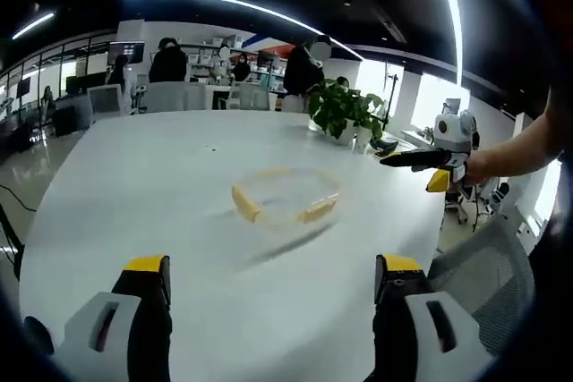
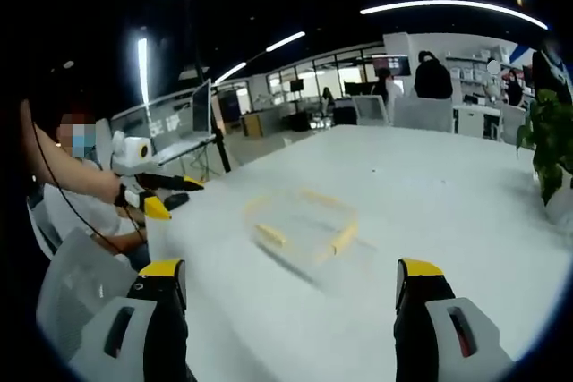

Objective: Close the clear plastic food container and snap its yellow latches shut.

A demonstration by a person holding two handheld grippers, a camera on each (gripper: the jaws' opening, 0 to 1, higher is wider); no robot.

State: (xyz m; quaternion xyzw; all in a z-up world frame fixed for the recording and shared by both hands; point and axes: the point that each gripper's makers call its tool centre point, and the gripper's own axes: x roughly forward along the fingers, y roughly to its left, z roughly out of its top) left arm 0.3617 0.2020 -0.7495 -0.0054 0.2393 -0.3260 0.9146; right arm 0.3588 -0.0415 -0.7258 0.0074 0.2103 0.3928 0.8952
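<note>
Clear plastic container (image 1: 286,196) — smooth white table (image 1: 161,185).

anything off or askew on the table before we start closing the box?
Nothing stands out. The clear container sits flat on the white table, yellow latches visible at its sides, no spill around it. Whether the lid is seated is too blurred to tell. Both grippers, left and right, are open and away from it.

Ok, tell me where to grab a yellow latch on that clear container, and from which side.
Probably best to take the near yellow latch on the clear container, coming in low from the open table side. It sits at the rim's edge, facing the left gripper, whose jaws stand wide apart.
</note>
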